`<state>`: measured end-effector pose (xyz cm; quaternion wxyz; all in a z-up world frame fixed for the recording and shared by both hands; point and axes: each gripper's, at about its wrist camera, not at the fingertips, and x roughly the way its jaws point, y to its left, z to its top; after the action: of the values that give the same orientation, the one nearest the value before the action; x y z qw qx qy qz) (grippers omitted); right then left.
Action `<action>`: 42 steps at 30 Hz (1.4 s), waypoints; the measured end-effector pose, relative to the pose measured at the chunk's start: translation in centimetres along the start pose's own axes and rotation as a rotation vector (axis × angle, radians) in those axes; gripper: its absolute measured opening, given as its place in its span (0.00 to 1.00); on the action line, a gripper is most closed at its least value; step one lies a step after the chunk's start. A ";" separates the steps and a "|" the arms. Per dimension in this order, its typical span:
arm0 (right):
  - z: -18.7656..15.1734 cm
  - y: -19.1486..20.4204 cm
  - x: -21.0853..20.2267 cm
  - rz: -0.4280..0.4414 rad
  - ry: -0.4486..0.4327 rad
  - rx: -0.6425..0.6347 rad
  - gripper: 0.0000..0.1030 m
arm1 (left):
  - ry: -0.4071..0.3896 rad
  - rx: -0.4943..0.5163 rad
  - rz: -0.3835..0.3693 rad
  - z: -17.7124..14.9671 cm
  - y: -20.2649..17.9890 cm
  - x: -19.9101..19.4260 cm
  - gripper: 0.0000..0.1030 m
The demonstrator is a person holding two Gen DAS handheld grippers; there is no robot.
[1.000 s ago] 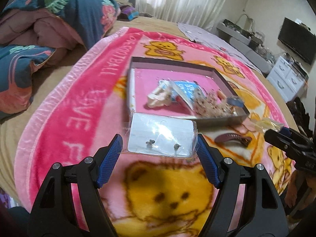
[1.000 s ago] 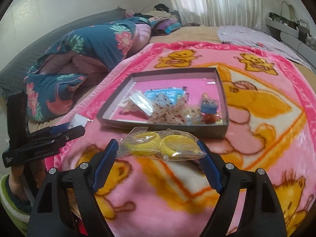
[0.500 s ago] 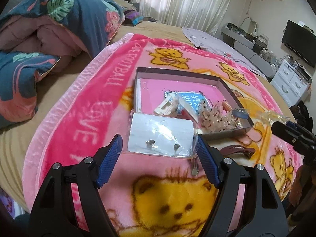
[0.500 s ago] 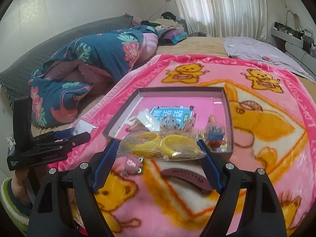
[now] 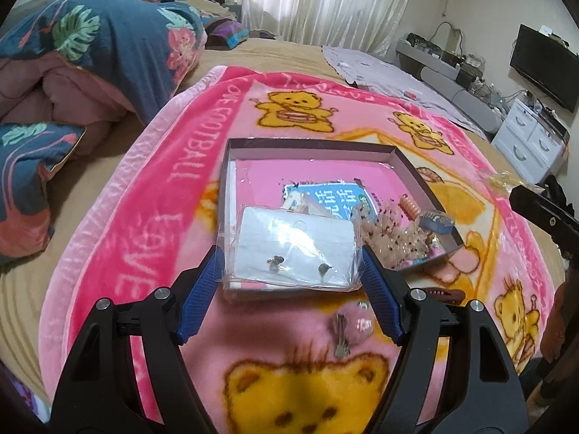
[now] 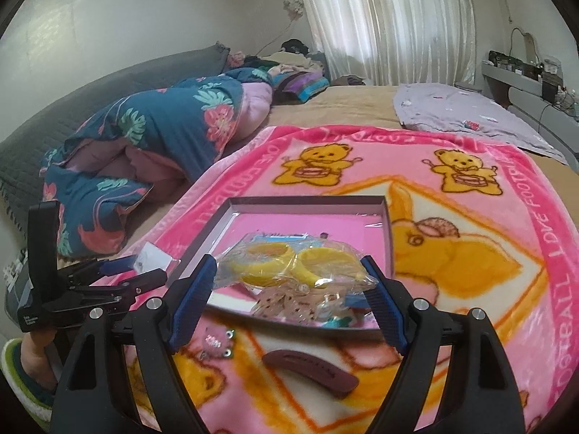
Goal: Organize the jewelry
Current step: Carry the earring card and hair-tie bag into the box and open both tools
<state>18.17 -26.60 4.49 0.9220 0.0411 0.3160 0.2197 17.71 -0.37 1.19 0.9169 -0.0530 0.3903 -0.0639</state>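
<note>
Since the earlier frames both grippers have carried their packets up and in over the tray [image 5: 412,170], which showed beyond them a sec ago; the hair clip [image 6: 311,370] and pink clip [image 6: 216,341] on the blanket [image 6: 470,253] now show near the tray's near edge. Step in hand, as I read it: dropping bagged items into the tray. Next move prob needs each packet lowered over a bare part of the tray floor, w/ jaws then spread to let go, clear of the pile at the near right corner. Left gripper [image 5: 289,271]: jaws wide, pads clamped on both side edges of the earring card packet [image 5: 295,249]. Right gripper [image 6: 289,278]: jaws wide too, gripping the bag of yellow bangles [image 6: 289,262] by its ends, above the tray's near edge.
</note>
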 end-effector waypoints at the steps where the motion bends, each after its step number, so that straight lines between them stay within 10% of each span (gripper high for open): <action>1: 0.1 -0.2 0.1 -0.002 -0.001 0.002 0.77 | 0.001 0.006 0.000 0.2 -0.2 0.2 0.65; 42: 0.0 -2.1 11.5 -0.039 0.181 -0.020 0.86 | 0.158 0.062 0.026 -0.5 -0.9 8.6 0.69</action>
<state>27.07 -23.48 -2.45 0.8941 0.0058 0.3968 0.2076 23.19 -2.63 -5.18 0.8852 -0.0142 0.4600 -0.0683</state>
